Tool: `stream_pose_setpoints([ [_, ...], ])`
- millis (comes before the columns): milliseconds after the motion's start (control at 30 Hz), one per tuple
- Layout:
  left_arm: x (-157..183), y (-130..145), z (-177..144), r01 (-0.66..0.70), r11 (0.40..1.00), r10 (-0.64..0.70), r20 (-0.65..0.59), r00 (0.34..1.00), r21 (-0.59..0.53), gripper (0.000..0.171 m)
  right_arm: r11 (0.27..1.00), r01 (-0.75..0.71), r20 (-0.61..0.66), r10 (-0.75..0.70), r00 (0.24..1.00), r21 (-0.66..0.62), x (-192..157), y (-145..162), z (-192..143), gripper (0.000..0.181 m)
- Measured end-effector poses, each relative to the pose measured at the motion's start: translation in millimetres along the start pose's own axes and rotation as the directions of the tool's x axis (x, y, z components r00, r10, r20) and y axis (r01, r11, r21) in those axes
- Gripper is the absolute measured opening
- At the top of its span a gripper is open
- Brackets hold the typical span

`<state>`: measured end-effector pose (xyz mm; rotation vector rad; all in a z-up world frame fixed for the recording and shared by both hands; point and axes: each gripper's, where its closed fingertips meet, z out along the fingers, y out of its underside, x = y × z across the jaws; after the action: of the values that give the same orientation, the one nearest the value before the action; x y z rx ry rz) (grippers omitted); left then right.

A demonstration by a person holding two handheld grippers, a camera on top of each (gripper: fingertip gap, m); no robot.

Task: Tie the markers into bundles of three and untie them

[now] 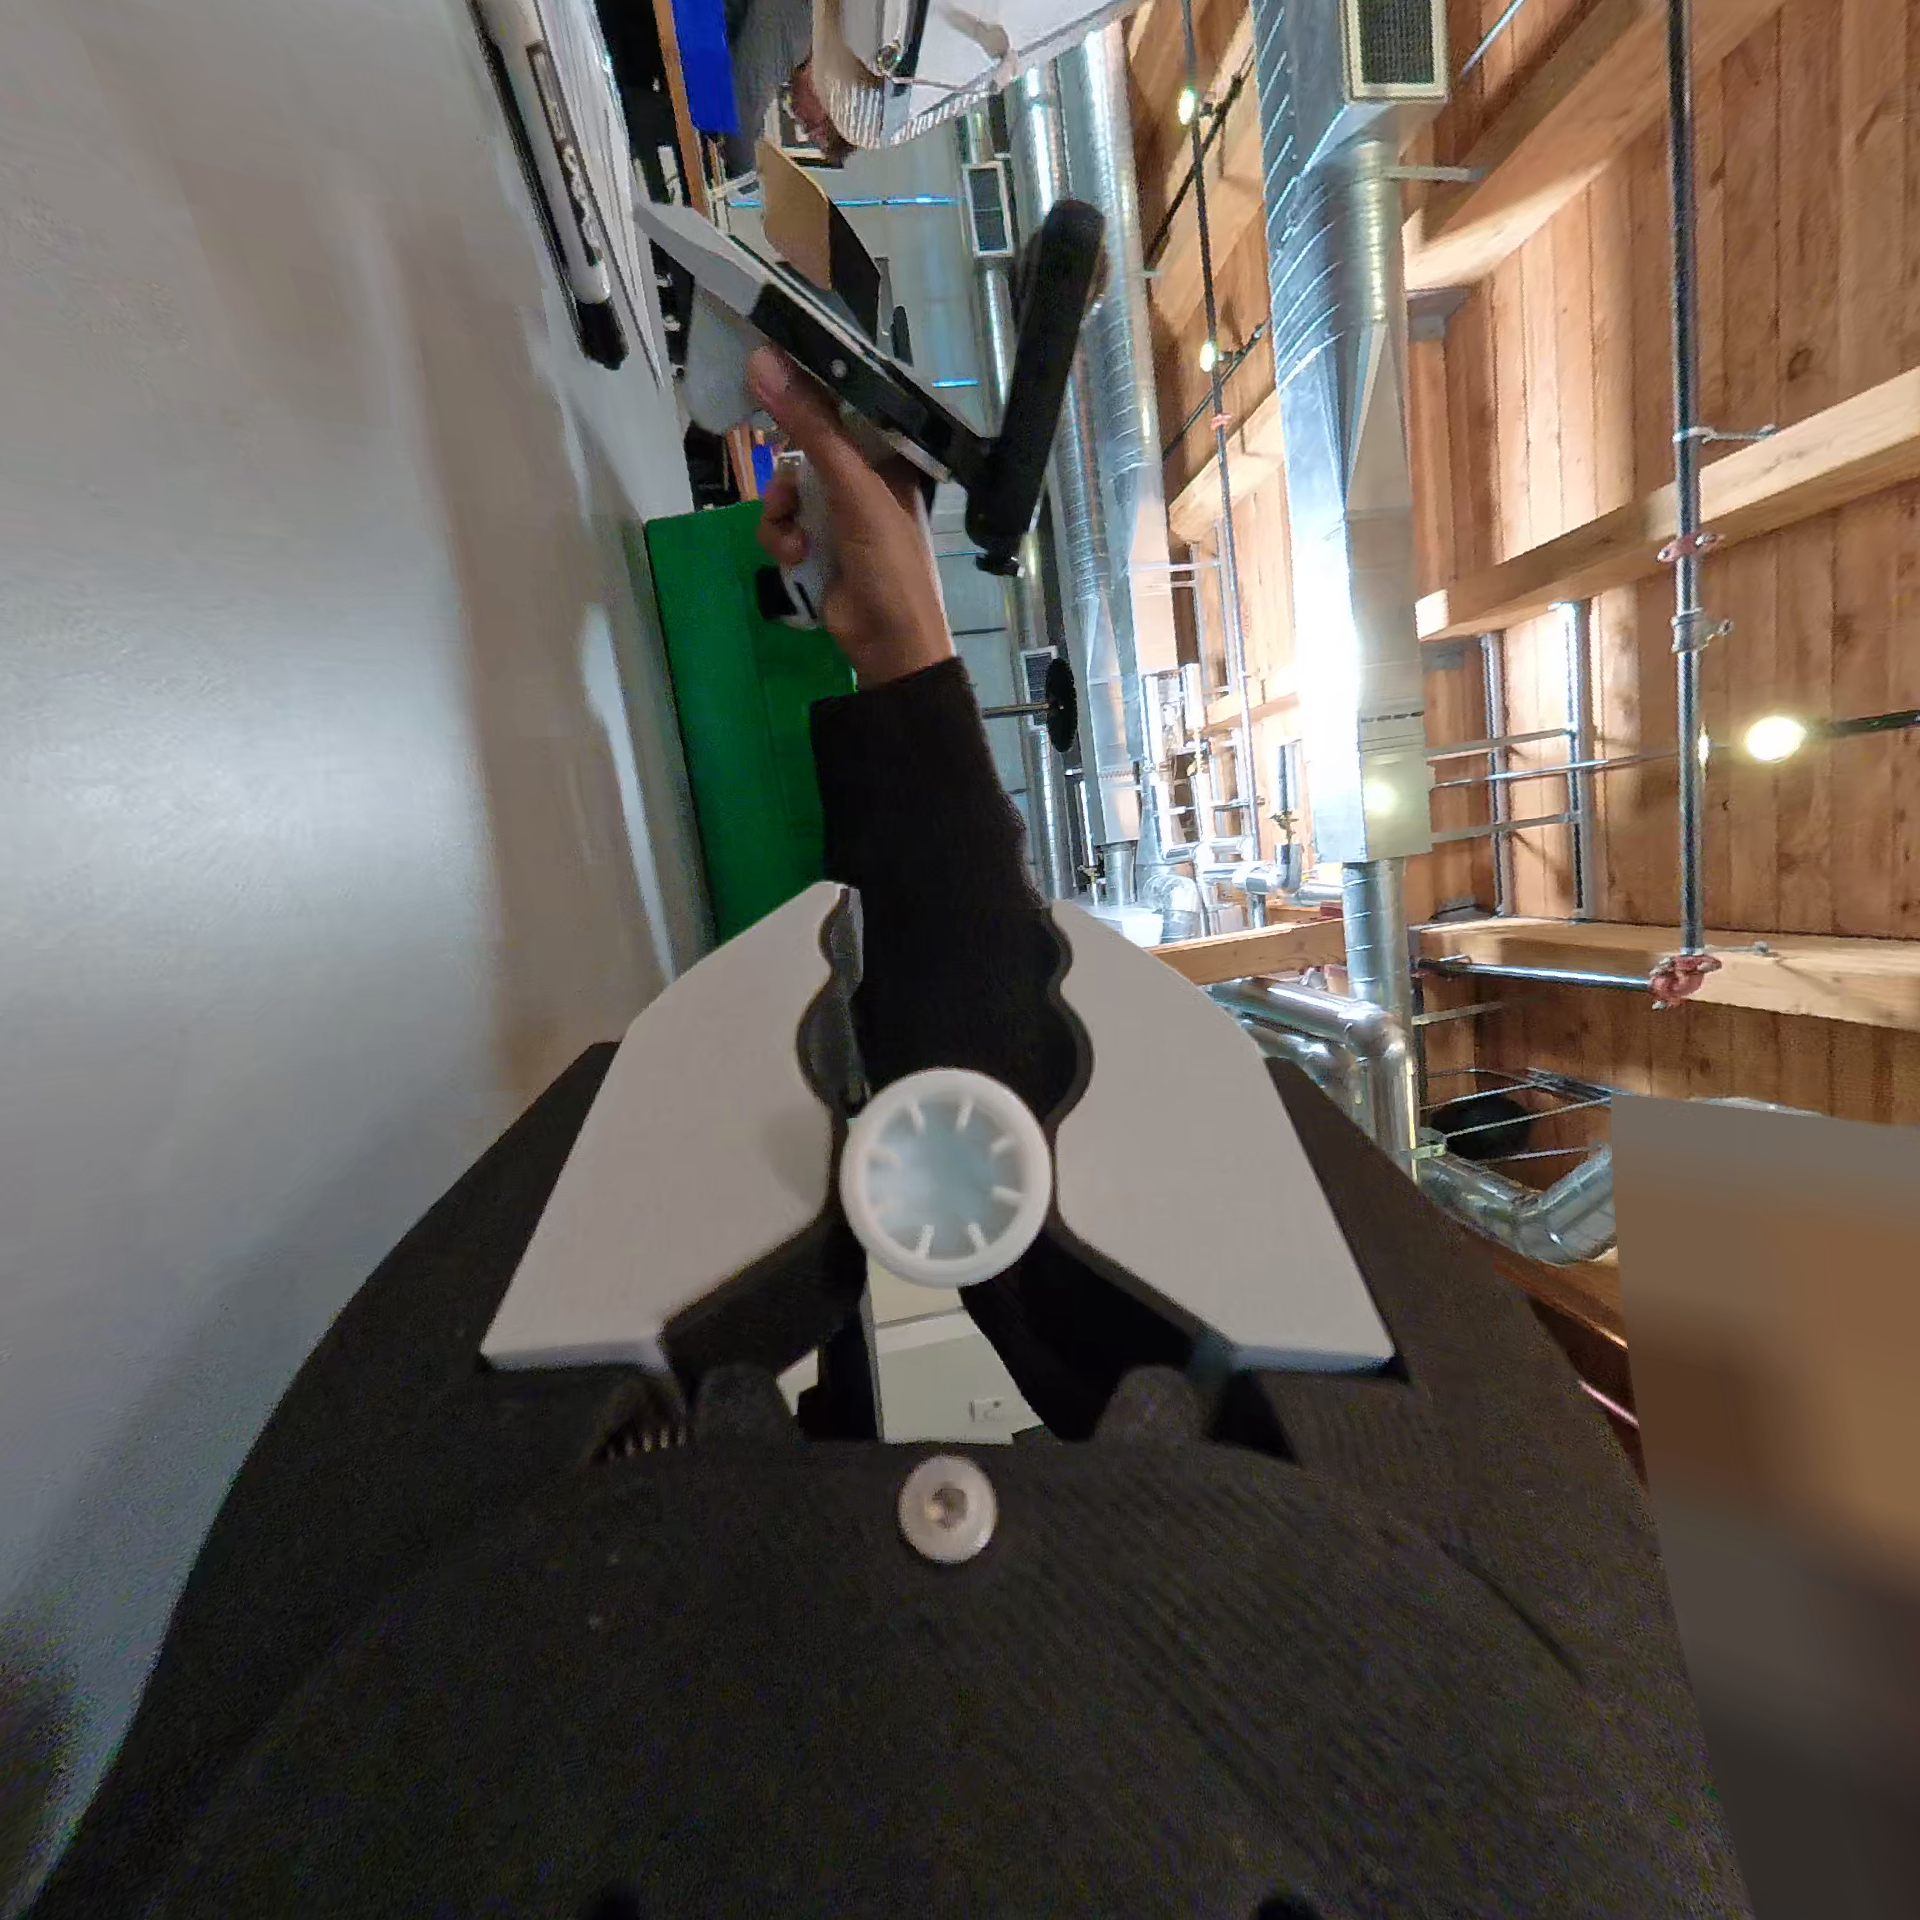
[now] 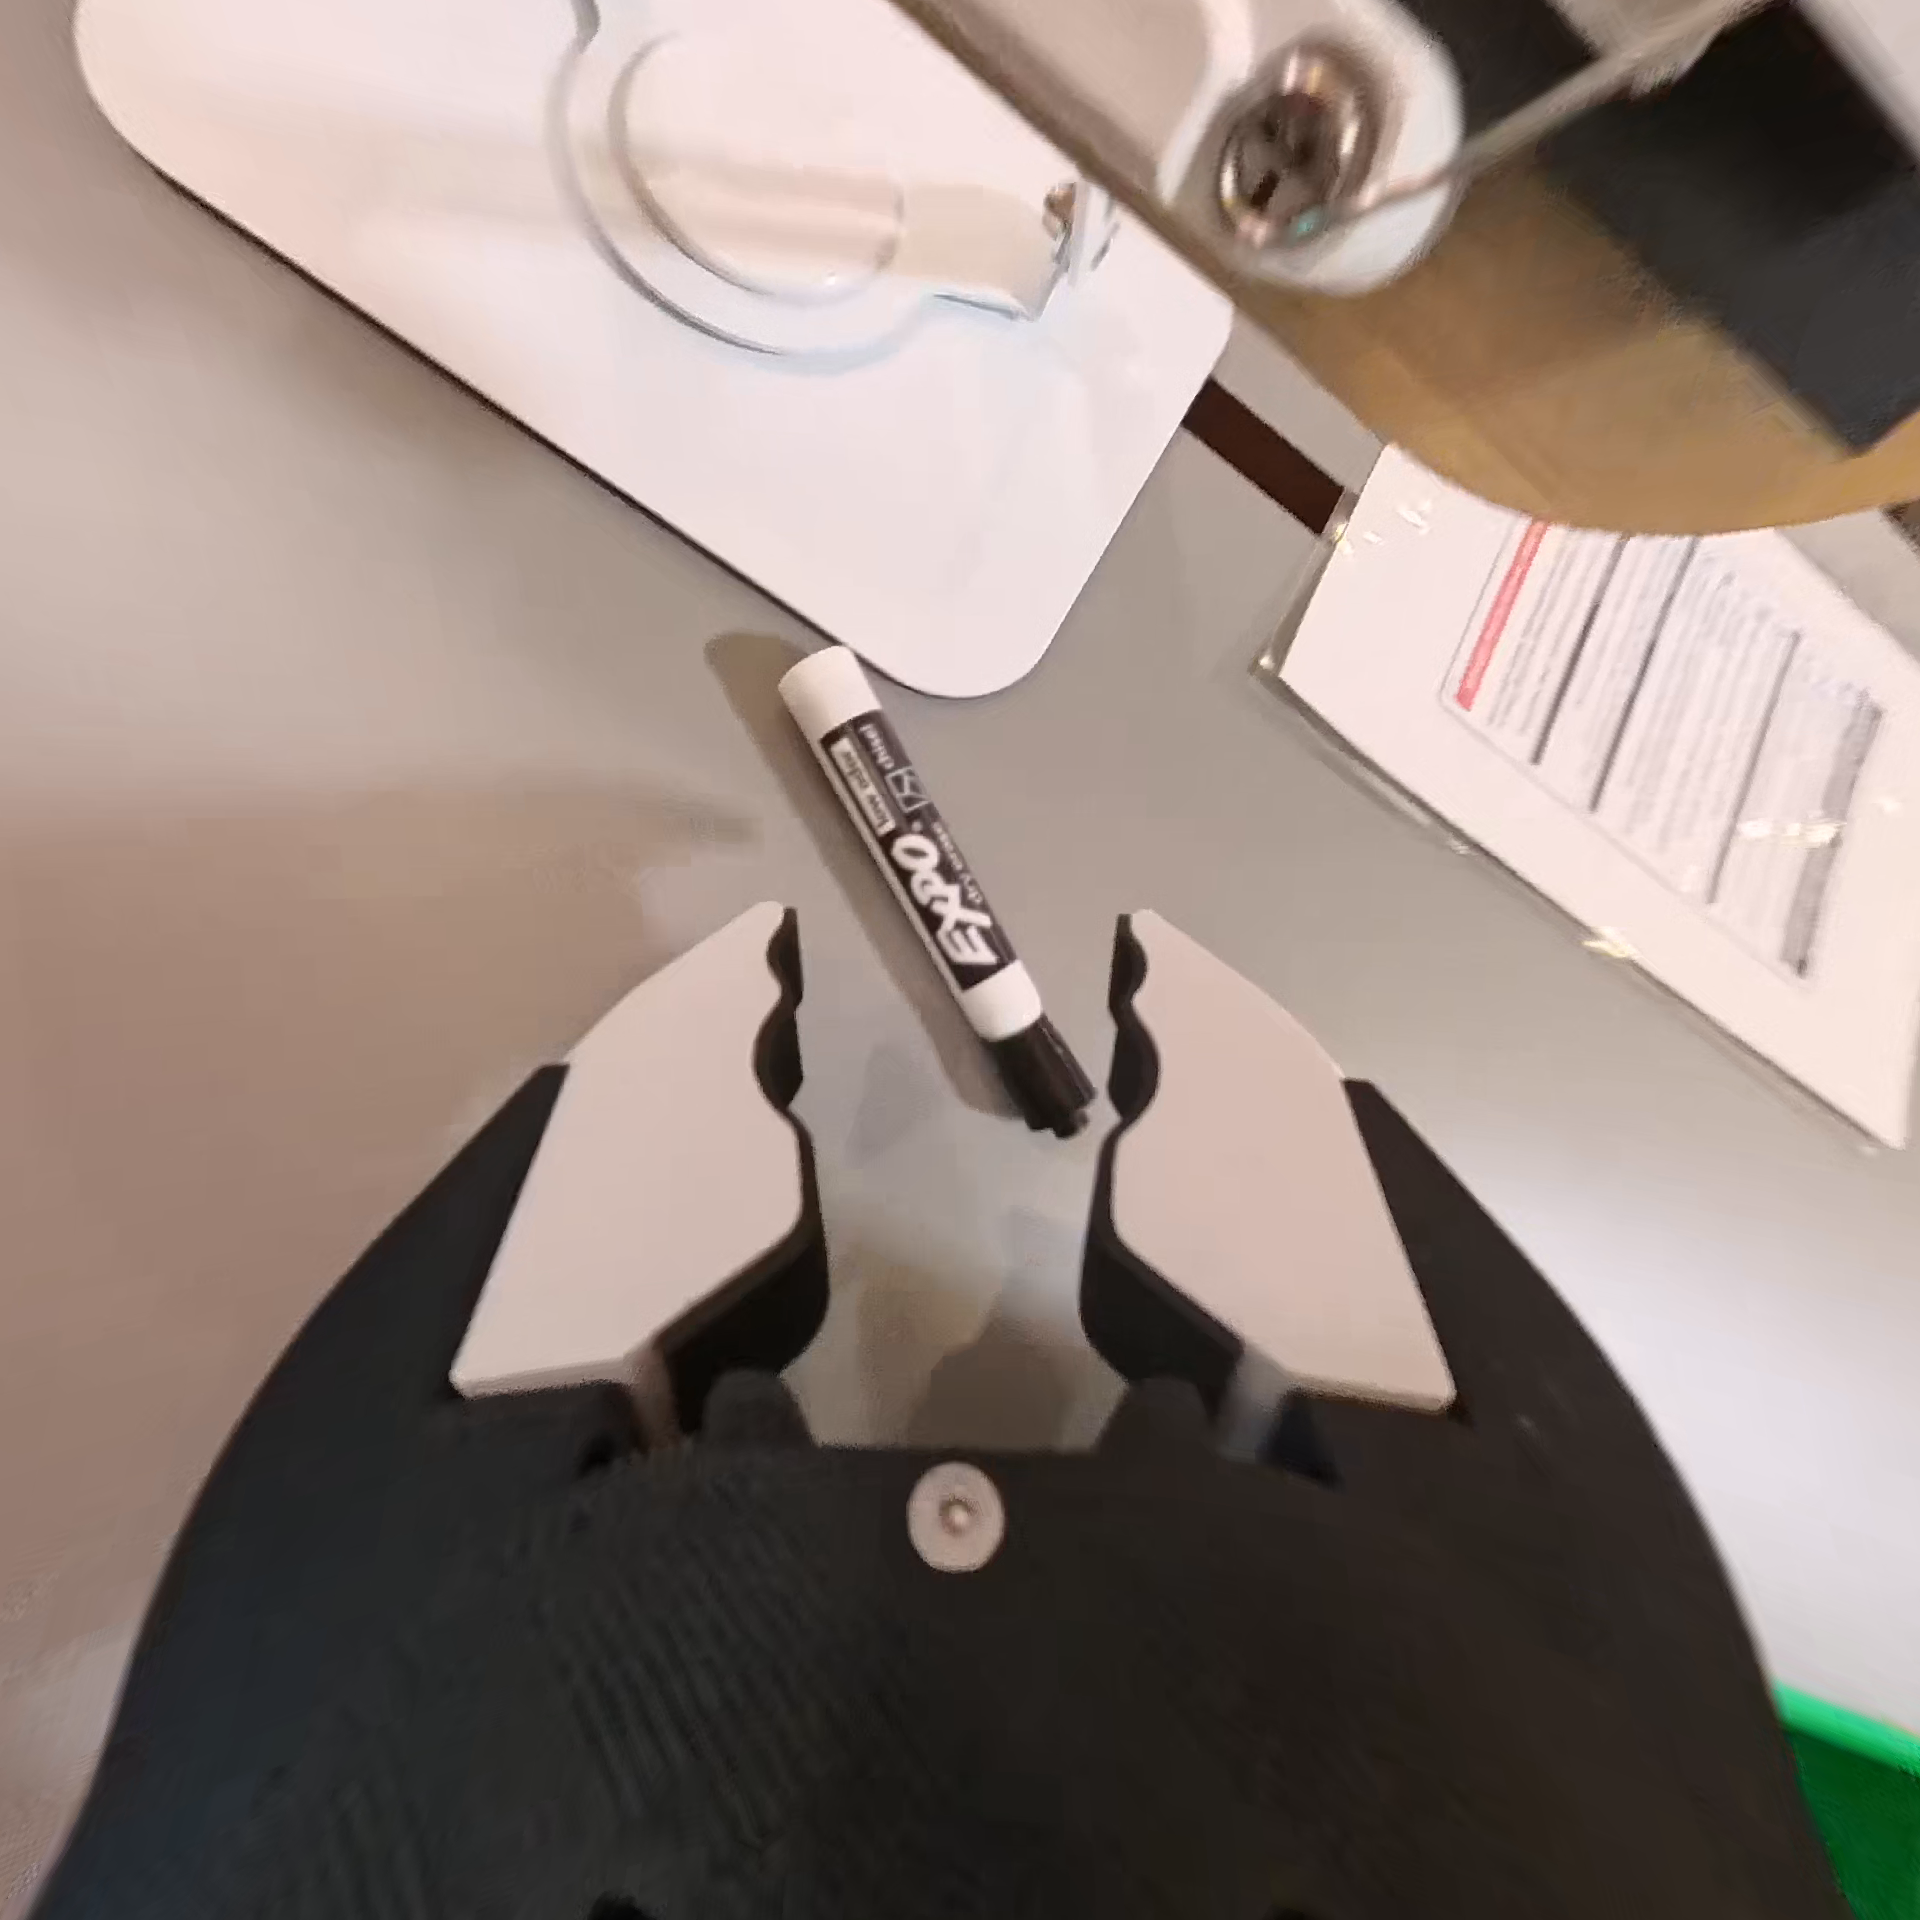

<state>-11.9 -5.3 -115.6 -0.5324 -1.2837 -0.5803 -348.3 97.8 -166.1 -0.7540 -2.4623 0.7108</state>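
Right wrist view: one uncapped marker [image 2: 928, 888] between spread jaws; left clamps one cap [image 1: 943, 1179].

White cap [image 1: 943, 1180] between left jaws

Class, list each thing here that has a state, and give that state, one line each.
Left hand-held gripper: shut on white cap.
Right hand-held gripper: open, empty, above the marker.
Marker: uncapped, lying flat on grey table, tip between the fingers.

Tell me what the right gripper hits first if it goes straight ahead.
Probably the marker: it lies on the table just ahead of the open right gripper, its dark tip between the fingers. Depth is unclear.
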Motion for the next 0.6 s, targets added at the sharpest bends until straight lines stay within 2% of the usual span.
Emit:
stream_pose_setpoints([
  [133, 2, 0, -3, -0.043, 0.999, 0.043, 0.009, 0.999, -0.011, 0.033, 0.997, 0.006, 0.008, -0.005, 1.0, -0.076, 0, 21, 28, 0.062],
  [200, 8, 4, -2, -0.071, 0.997, 0.071, -0.007, 0.997, -0.032, 0.033, 0.999, -0.017, 0.05, 0.02, 0.999, -0.045, -8, 19, 29, 0.044],
  [233, 9, 5, -2, -0.077, 0.996, 0.076, -0.009, 0.997, -0.034, 0.033, 0.999, -0.022, 0.075, 0.026, 0.997, -0.05, -14, 20, 26, 0.024],
  [300, 9, 5, -2, -0.061, 0.998, 0.061, -0.015, 0.998, -0.033, 0.033, 0.998, 0.014, 0.126, -0.007, 0.992, -0.058, -31, 23, 17, 0.018],
  [400, 7, 5, -1, -0.022, 0.999, 0.022, -0.023, 1.0, -0.035, 0.033, 0.991, 0.125, 0.114, -0.118, 0.986, -0.056, -53, 26, -7, 0.018],
  [500, 8, 9, 1, -0.024, 0.999, 0.023, -0.028, 0.999, -0.045, 0.033, 0.979, 0.202, 0.072, -0.203, 0.977, 0.022, -70, 20, -51, 0.018],
  [600, 8, 11, 2, -0.035, 0.998, 0.034, -0.026, 0.999, -0.048, 0.033, 0.971, 0.21, -0.031, -0.207, 0.978, 0.115, -60, 16, -105, 0.018],
])
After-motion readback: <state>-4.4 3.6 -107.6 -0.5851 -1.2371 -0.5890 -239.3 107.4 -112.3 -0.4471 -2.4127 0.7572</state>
